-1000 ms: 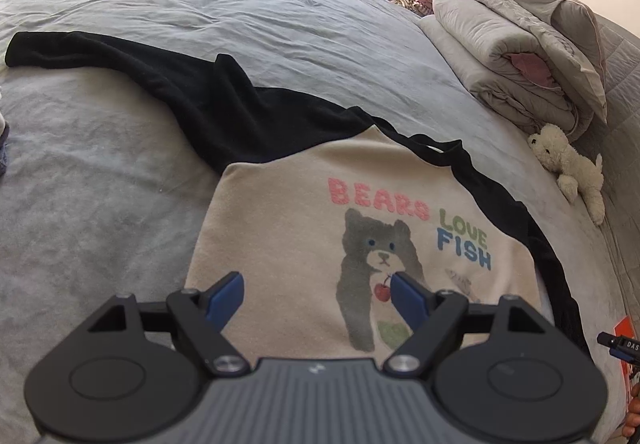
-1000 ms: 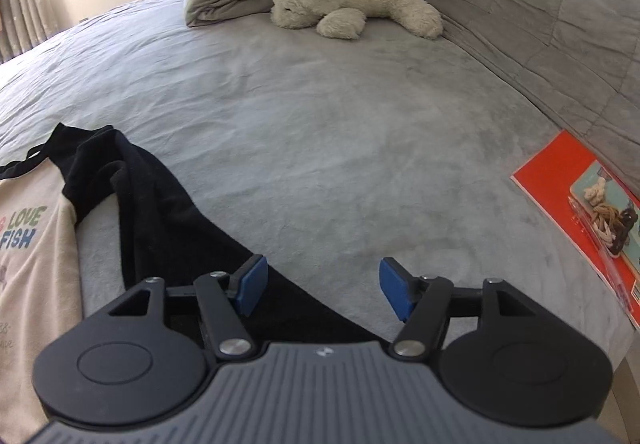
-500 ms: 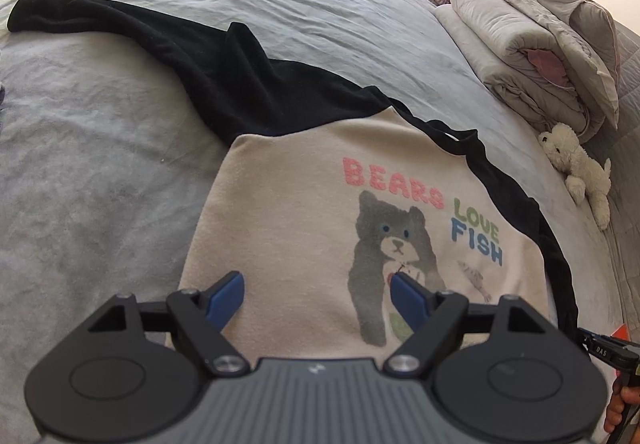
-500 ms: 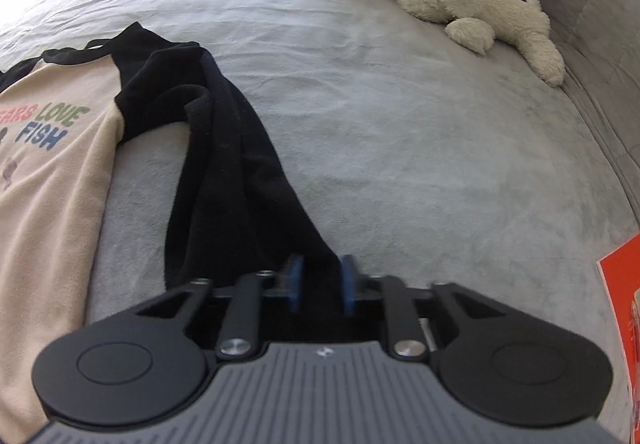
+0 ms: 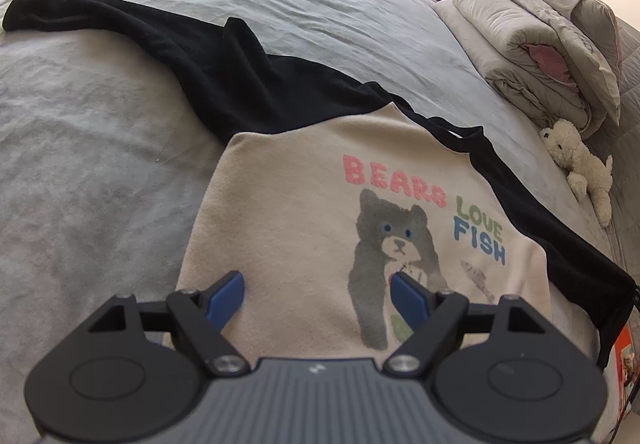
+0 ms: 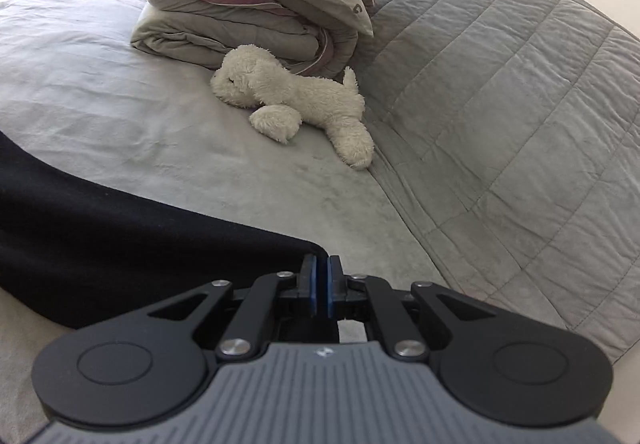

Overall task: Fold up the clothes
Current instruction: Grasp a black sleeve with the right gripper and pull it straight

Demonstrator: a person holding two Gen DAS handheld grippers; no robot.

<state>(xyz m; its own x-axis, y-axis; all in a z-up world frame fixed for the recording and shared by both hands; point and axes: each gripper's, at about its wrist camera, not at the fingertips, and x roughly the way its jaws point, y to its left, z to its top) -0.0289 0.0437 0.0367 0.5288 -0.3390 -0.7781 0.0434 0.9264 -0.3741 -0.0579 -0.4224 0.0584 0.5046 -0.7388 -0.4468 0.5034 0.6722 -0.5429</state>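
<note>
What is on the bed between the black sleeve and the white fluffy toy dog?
Nothing. In the right wrist view, only bare grey bedspread lies between the black sleeve and the plush dog.

A second ago the right gripper (image 6: 320, 286) stood wide open over the black sleeve (image 6: 120, 244) of the shirt (image 5: 312, 244); now its fingers (image 6: 308, 284) are clamped on the sleeve's end. The sleeve, which lay slack along the bed (image 6: 160, 132), now stretches taut from the shirt's right shoulder toward the near right.
</note>
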